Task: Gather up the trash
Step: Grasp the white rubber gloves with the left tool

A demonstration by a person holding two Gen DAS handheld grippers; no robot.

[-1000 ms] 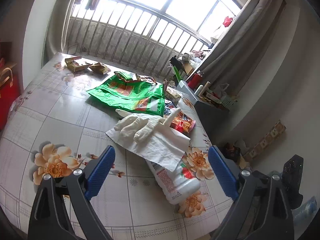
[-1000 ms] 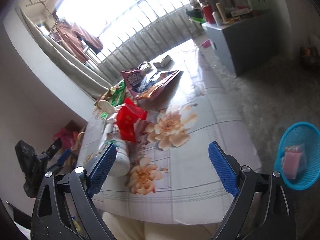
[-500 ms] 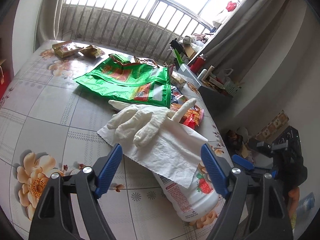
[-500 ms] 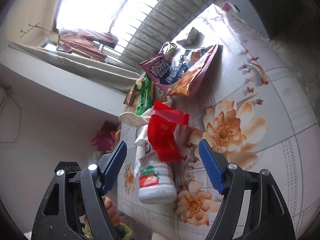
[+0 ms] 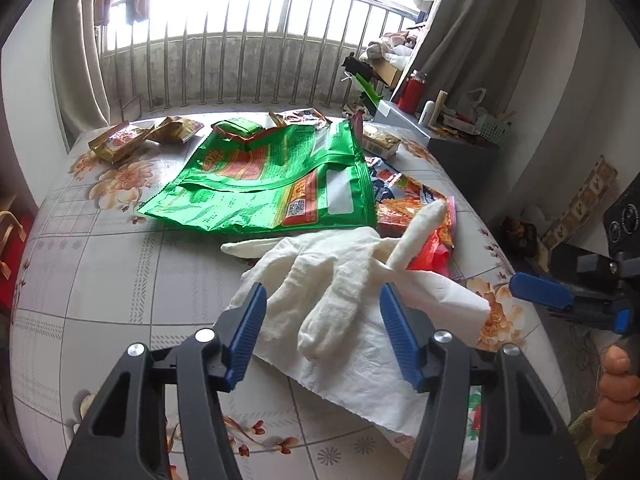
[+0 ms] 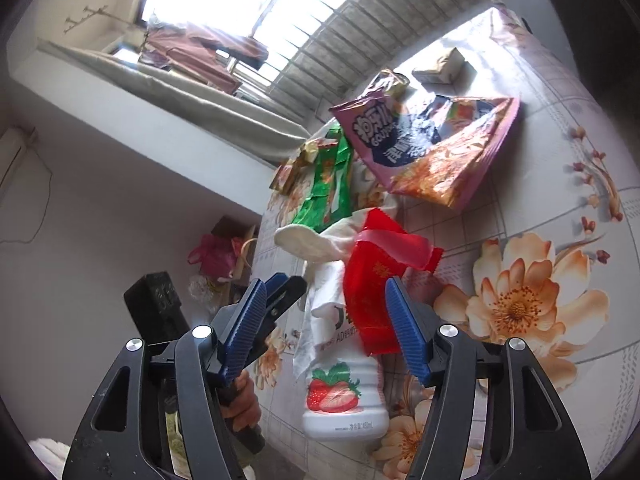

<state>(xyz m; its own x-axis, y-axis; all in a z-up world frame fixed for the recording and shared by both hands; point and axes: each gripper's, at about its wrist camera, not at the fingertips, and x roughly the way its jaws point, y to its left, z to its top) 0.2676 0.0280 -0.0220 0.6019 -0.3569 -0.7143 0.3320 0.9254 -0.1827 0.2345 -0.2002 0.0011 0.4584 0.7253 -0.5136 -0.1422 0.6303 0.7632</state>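
Trash — glove (image 5: 320,280), tissue (image 5: 384,364), red wrapper (image 6: 374,280) draped over bottle (image 6: 344,404)

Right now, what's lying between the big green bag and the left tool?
In the left wrist view, a white glove on a paper napkin lies between the green bag and the left tool.

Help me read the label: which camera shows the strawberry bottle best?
The right wrist view: the strawberry bottle lies between the right gripper's open jaws, label facing the camera. In the left wrist view the tissue hides nearly all of it.
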